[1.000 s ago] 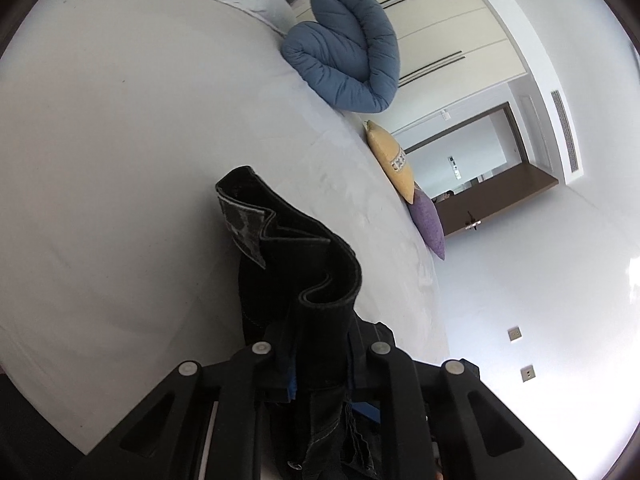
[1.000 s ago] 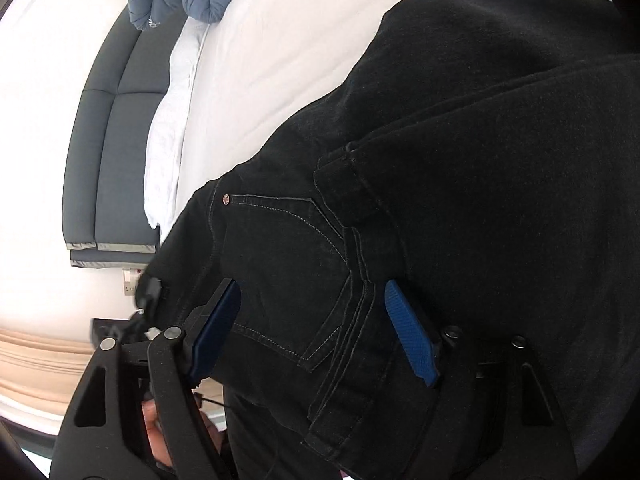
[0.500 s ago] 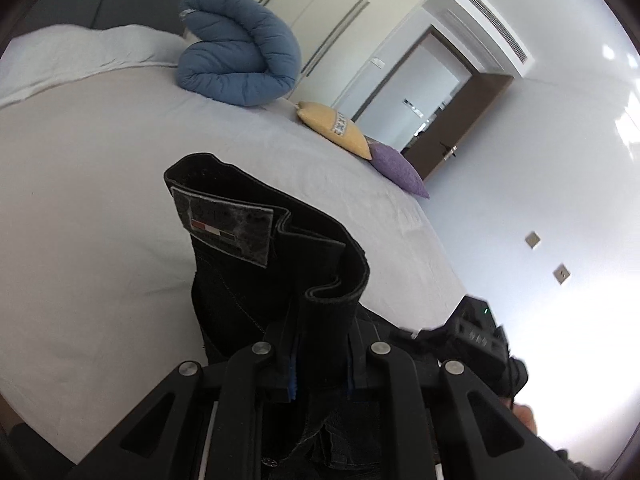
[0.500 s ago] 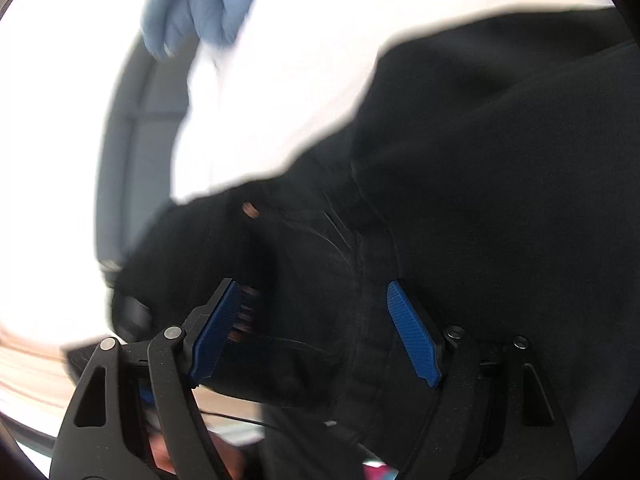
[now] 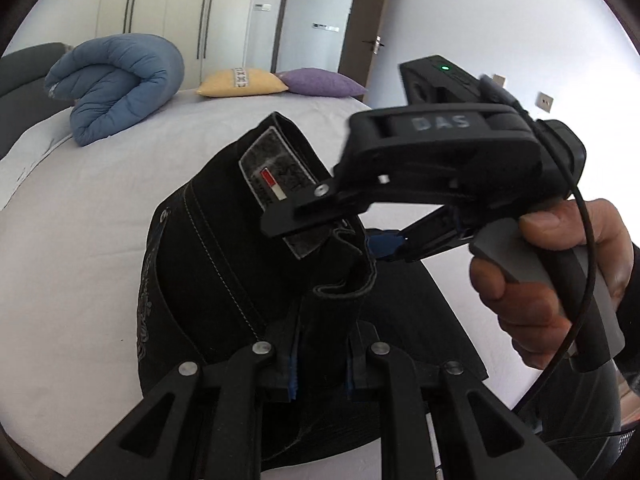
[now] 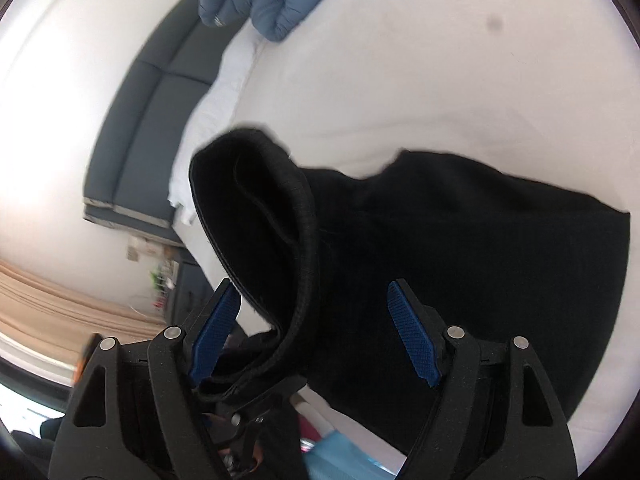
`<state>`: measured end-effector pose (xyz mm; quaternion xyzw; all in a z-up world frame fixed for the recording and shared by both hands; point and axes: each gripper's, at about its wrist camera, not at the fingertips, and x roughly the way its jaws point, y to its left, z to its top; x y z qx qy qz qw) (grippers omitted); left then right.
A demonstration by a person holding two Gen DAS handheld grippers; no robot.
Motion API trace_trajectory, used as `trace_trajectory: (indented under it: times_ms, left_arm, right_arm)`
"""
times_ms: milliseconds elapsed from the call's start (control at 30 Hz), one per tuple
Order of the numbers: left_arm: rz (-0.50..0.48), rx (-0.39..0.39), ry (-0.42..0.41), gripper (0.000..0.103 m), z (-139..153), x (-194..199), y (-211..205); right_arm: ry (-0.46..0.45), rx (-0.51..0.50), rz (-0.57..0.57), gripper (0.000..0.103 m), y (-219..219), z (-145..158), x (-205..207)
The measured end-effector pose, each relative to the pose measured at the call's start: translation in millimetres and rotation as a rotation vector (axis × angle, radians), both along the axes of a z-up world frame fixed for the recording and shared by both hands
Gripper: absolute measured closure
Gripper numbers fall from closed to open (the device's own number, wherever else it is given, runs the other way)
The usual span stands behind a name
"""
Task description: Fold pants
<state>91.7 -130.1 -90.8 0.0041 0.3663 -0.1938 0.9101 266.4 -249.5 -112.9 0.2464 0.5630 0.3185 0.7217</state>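
Observation:
The black pants point(image 5: 224, 264) lie bunched on the white bed point(image 5: 80, 240), waistband and label patch point(image 5: 276, 184) raised. My left gripper point(image 5: 320, 364) is shut on a fold of the waistband and holds it up. My right gripper point(image 5: 360, 236), held by a hand, reaches in from the right, one jaw above and one below the waistband. In the right wrist view my right gripper point(image 6: 312, 332) is open, its blue pads point(image 6: 412, 340) wide apart around the rolled waistband point(image 6: 276, 232), not pinching it. The rest of the pants point(image 6: 480, 264) spread flat behind.
A rolled blue duvet point(image 5: 116, 84), a yellow pillow point(image 5: 240, 82) and a purple pillow point(image 5: 320, 82) lie at the far side of the bed. A grey headboard point(image 6: 136, 140) and white pillow point(image 6: 216, 120) stand at the head. Wardrobes and a doorway lie beyond.
The left gripper has lifted and turned with the waistband. The right gripper has left the pants' seat and come up to straddle the raised waistband, still open.

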Motion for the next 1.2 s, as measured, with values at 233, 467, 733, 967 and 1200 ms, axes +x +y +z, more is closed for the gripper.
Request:
trace_trajectory:
  times_ms: [233, 467, 733, 967, 1200]
  left_arm:
    - [-0.143, 0.152, -0.023, 0.087, -21.0, -22.6, -50.0]
    - [-0.204, 0.174, -0.016, 0.087, -28.3, -25.2, -74.7]
    - [-0.25, 0.196, -0.036, 0.087, -31.3, -26.6, -115.0]
    - [-0.288, 0.244, 0.041, 0.078, -71.7, -25.4, -141.4]
    - [-0.31, 0.128, 0.023, 0.03, -59.2, -45.3, -120.6]
  right_arm:
    - [0.012, -0.092, -0.102, 0.08, -37.1, -30.7, -25.9]
    - [-0.048, -0.082, -0.138, 0.09, -63.1, -32.3, -45.5]
    - [-0.104, -0.041, -0.151, 0.091, -93.9, -35.6, -41.8]
    - [-0.01, -0.03, -0.191, 0.09, -112.0, -85.3, -30.6]
    - [0.034, 0.051, -0.289, 0.081, -141.0, -95.1, -35.9]
